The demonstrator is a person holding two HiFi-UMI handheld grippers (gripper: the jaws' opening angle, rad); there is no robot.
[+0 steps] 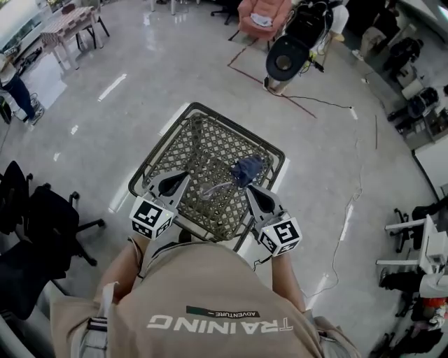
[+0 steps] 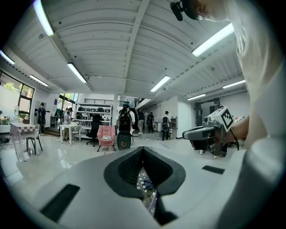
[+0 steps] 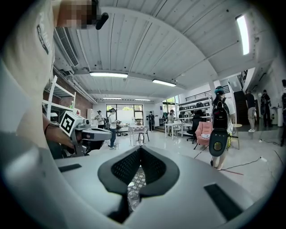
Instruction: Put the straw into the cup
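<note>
A square lattice metal table (image 1: 157, 150) stands right in front of me in the head view. On it sits a dark blue cup (image 1: 248, 170), with a pale, clear, elongated thing (image 1: 213, 187) to its left that may be the straw. My left gripper (image 1: 183, 176) hangs over the table's near left part, jaws together and empty. My right gripper (image 1: 250, 187) is just on the near side of the cup, also shut and empty. In the left gripper view the left gripper's (image 2: 143, 150) jaws meet, and so do the right gripper's (image 3: 140, 150) in the right gripper view; lattice shows below both.
Black office chairs (image 1: 42, 217) stand on the glossy floor to the left. A pink chair (image 1: 259, 17) and a round black device (image 1: 285, 59) are farther off, with a cable (image 1: 329, 105) on the floor. Equipment (image 1: 420, 105) lines the right side.
</note>
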